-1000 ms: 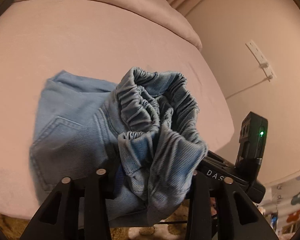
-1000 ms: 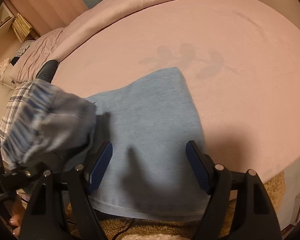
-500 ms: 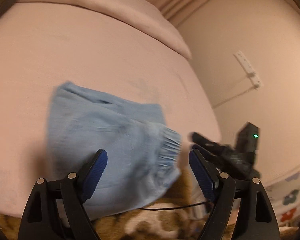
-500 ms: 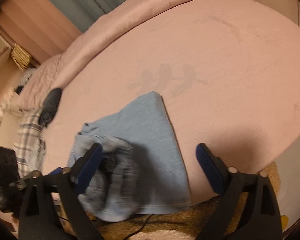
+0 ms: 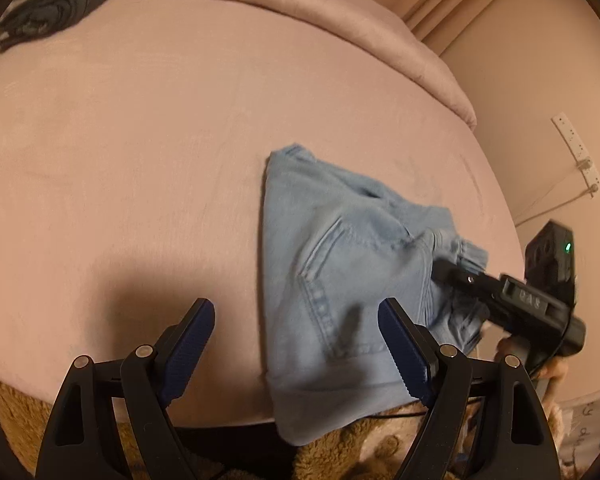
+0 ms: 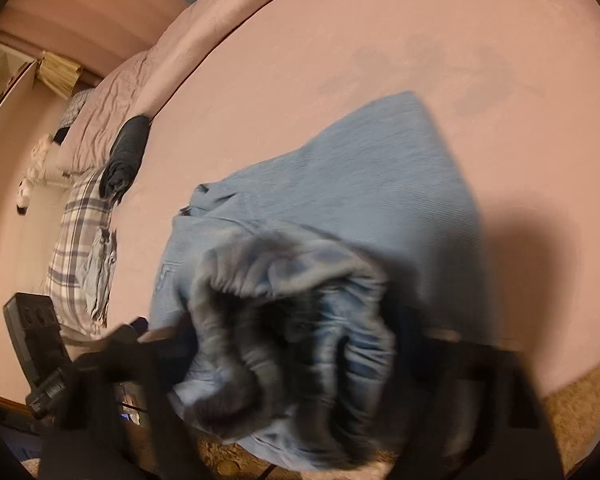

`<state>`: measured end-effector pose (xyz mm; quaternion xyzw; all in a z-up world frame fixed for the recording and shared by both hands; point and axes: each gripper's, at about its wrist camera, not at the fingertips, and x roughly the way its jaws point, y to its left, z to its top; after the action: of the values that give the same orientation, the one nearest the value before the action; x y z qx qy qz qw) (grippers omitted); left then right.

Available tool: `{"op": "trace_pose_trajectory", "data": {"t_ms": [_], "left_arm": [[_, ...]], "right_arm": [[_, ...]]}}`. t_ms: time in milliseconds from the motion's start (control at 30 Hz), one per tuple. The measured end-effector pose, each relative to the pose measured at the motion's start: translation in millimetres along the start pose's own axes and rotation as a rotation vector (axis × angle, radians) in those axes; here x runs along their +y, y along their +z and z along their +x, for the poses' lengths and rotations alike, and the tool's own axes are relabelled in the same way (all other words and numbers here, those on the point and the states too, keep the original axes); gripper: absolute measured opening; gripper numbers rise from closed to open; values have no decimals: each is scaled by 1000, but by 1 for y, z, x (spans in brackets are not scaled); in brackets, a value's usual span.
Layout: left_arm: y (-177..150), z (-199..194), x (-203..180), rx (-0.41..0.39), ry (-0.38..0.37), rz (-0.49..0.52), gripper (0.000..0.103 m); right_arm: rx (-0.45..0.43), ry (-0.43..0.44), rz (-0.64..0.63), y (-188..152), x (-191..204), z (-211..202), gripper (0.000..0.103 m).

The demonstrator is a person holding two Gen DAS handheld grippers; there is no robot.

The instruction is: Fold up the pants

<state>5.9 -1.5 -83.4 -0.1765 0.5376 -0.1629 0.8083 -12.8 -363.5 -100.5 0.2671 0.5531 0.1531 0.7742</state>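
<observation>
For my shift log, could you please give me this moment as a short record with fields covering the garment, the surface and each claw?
garment: light blue denim pants, partly folded, near edge overhanging the bed
surface: pink bedsheet
left claw: open, empty, hovering beside the pants
right claw: at the elastic waistband, which is bunched around it; grip blurred
other items: dark grey rolled cloth; plaid fabric at the bed's far side

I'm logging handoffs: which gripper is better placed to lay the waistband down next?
Right. The right gripper is at the bunched waistband of the pants, apparently gripping it; the left gripper is open, holding nothing.
</observation>
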Motion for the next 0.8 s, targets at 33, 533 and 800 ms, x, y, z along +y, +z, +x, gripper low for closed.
{"op": "trace_pose_trajectory", "data": {"t_ms": [33,533,800], "left_arm": [[0,-1,1,-2,-2,-2,83],[-18,37,-13,123,-58,53,78],[-30,48,-19,121,-121,76,48]], "right_arm": [[5,-8,-4,2,4,0,47],[-149,-197,-23,-4,-27,-29,55],[-202,-276,-106,9,6,-75,78]]}}
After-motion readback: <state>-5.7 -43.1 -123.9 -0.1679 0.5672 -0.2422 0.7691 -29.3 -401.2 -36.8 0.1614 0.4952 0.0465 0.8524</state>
